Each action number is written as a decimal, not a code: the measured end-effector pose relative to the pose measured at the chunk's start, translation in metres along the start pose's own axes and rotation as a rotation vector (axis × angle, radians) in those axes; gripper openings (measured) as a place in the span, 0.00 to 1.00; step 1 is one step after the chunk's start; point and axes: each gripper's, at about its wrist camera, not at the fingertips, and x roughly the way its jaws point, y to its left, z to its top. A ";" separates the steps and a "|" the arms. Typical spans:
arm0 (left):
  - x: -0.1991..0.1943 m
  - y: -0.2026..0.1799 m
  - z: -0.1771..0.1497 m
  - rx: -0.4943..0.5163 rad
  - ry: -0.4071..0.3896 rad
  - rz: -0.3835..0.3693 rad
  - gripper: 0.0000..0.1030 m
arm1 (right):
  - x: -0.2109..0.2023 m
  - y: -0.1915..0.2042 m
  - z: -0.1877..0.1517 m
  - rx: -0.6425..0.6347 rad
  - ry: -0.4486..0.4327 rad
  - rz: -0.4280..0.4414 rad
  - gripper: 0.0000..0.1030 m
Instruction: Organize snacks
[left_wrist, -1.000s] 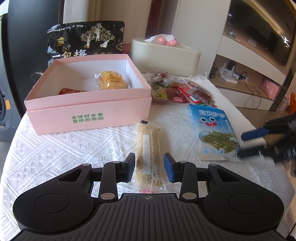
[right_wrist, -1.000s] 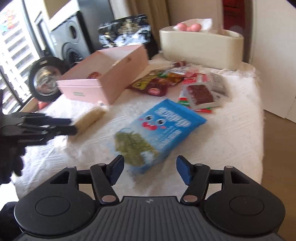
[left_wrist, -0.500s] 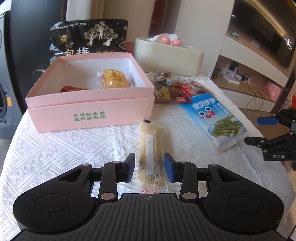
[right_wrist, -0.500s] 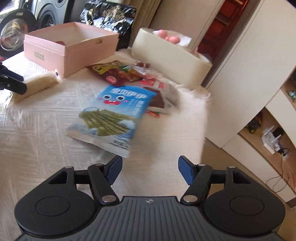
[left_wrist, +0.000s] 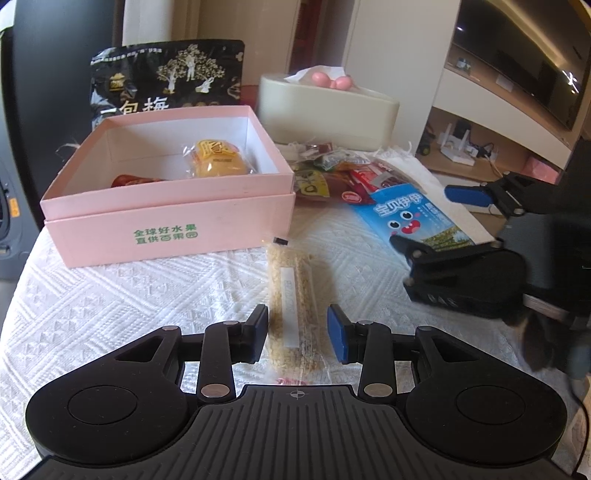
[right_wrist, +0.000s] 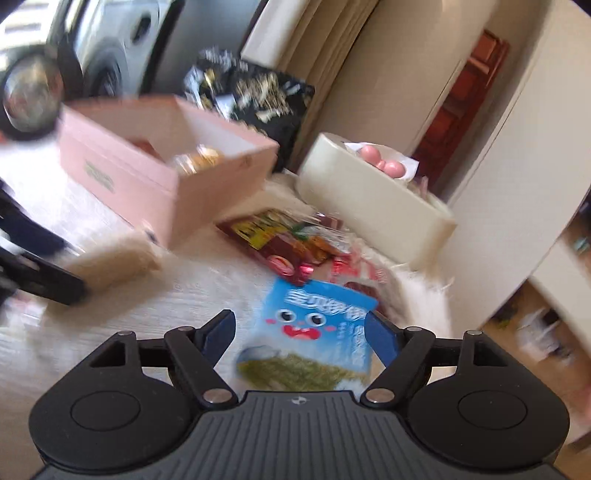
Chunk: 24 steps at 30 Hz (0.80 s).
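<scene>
White quilted cloth (left_wrist: 110, 295) covered the table where you worked, with a living room behind. Nearest you, your left gripper (left_wrist: 297, 334) sat low with its jaws spread either side of the grain bar (left_wrist: 295, 306); whether the pads touched the wrapper could not be told, but it looked lined up for a lengthwise pinch. Your right gripper (right_wrist: 301, 334) was likewise spread, straddling the blue snack bag (right_wrist: 314, 339), which lay flat and just beside the bar. That view was blurred. Farther off stood the pink box (left_wrist: 173, 229), open, already holding a yellow cake (left_wrist: 216, 160) and something red, so it was probably the destination. Beyond lay a heap of small packets (left_wrist: 332, 173), a cream container (left_wrist: 328, 107) and a black bag (left_wrist: 166, 77).
</scene>
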 end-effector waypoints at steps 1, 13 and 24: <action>0.000 0.001 0.000 -0.005 -0.001 0.000 0.38 | 0.004 -0.002 -0.002 0.008 0.004 -0.025 0.77; 0.007 -0.003 -0.003 -0.011 0.009 -0.021 0.38 | 0.027 -0.051 -0.021 0.365 0.128 0.174 0.87; 0.004 -0.001 0.001 -0.002 0.005 -0.002 0.38 | -0.018 -0.046 -0.026 0.361 0.102 0.431 0.84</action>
